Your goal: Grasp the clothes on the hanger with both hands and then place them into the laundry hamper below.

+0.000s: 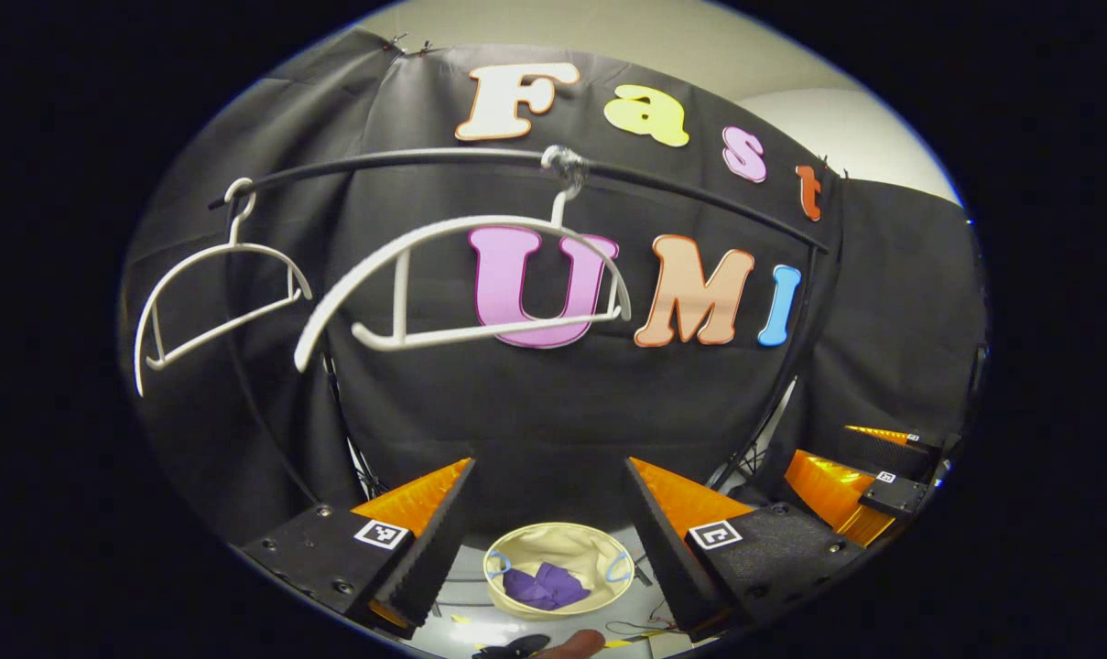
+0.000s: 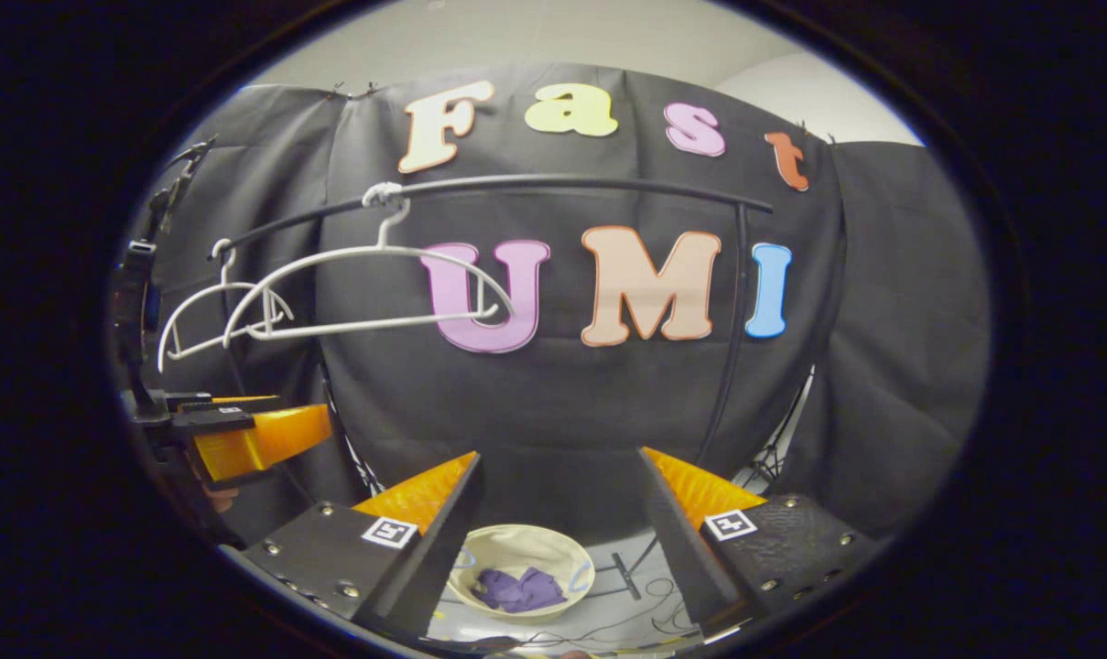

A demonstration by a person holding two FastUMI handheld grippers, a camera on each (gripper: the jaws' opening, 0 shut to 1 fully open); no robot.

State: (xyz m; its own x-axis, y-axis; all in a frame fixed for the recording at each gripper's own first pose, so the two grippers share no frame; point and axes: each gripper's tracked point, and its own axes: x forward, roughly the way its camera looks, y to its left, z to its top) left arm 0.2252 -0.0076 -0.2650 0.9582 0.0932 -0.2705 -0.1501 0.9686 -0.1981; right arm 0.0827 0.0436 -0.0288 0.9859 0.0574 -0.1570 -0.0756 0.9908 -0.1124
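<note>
Two bare white hangers (image 1: pixel 466 284) (image 1: pixel 214 293) hang on the black rail (image 1: pixel 406 160). Far below, a cream laundry hamper (image 1: pixel 562 540) stands on the floor with purple clothes (image 1: pixel 544 586) lying inside. My left gripper (image 1: pixel 548 485) is open and holds nothing, with the hamper showing between its fingers. In the right gripper view the same hangers (image 2: pixel 379 293) (image 2: pixel 214 316), hamper (image 2: pixel 516 545) and purple clothes (image 2: pixel 519 588) appear. My right gripper (image 2: pixel 560 476) is open and holds nothing too. Each gripper shows at the edge of the other's view: the right gripper (image 1: pixel 869 476), the left gripper (image 2: pixel 242 435).
The rail's right upright (image 2: pixel 732 348) runs down to stand legs (image 1: pixel 745 458) near the floor. Thin cables (image 2: pixel 635 586) lie on the pale floor beside the hamper. Black cloth walls close the booth behind and at both sides.
</note>
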